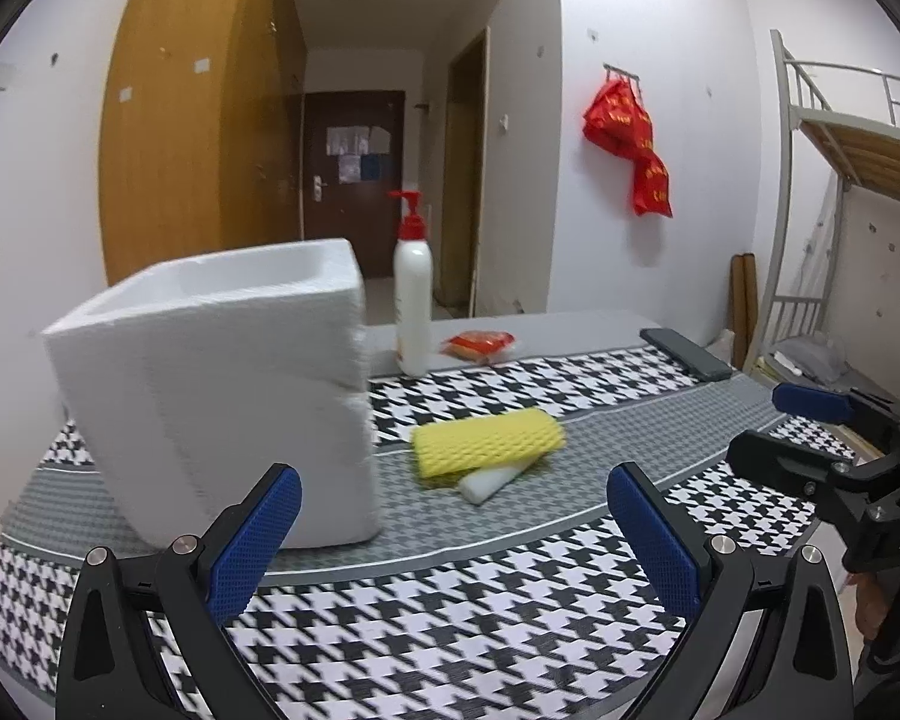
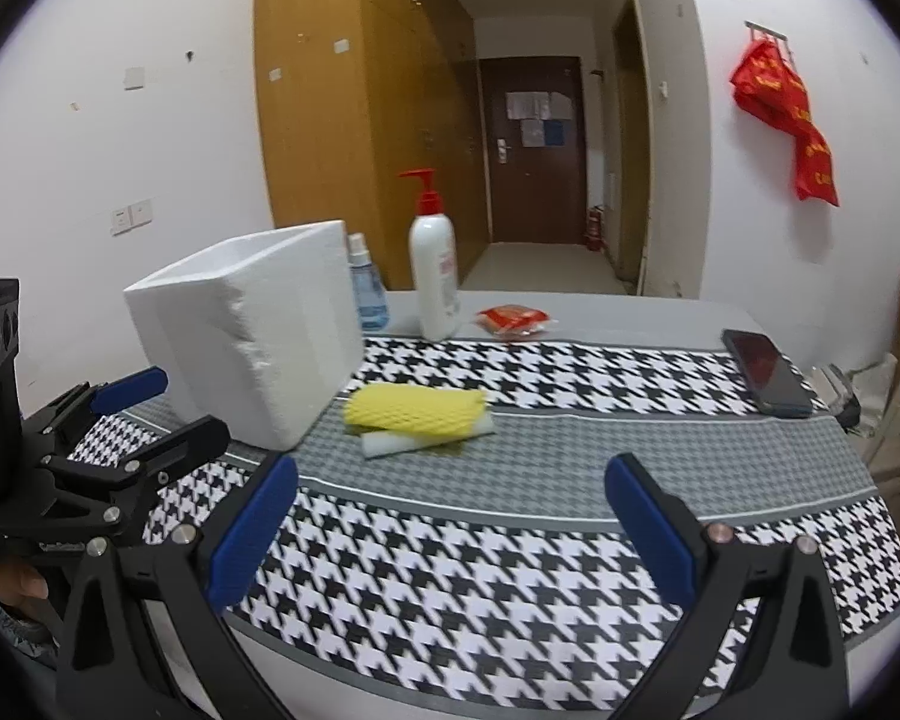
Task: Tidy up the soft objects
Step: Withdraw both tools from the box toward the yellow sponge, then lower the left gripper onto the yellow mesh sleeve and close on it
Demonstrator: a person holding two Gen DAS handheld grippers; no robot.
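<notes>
A yellow mesh-covered sponge lies on a white foam pad in the middle of the houndstooth cloth. A white foam box stands open-topped to their left. My left gripper is open, held low in front of the box and the sponge, with nothing between its blue pads. My right gripper is open too, nearer the table's front edge and right of the sponge. Each gripper shows in the other's view: the right gripper, the left gripper.
A white pump bottle and a small red packet stand at the back. A blue spray bottle is behind the box. A dark phone lies at the right edge. A bunk-bed frame is beyond.
</notes>
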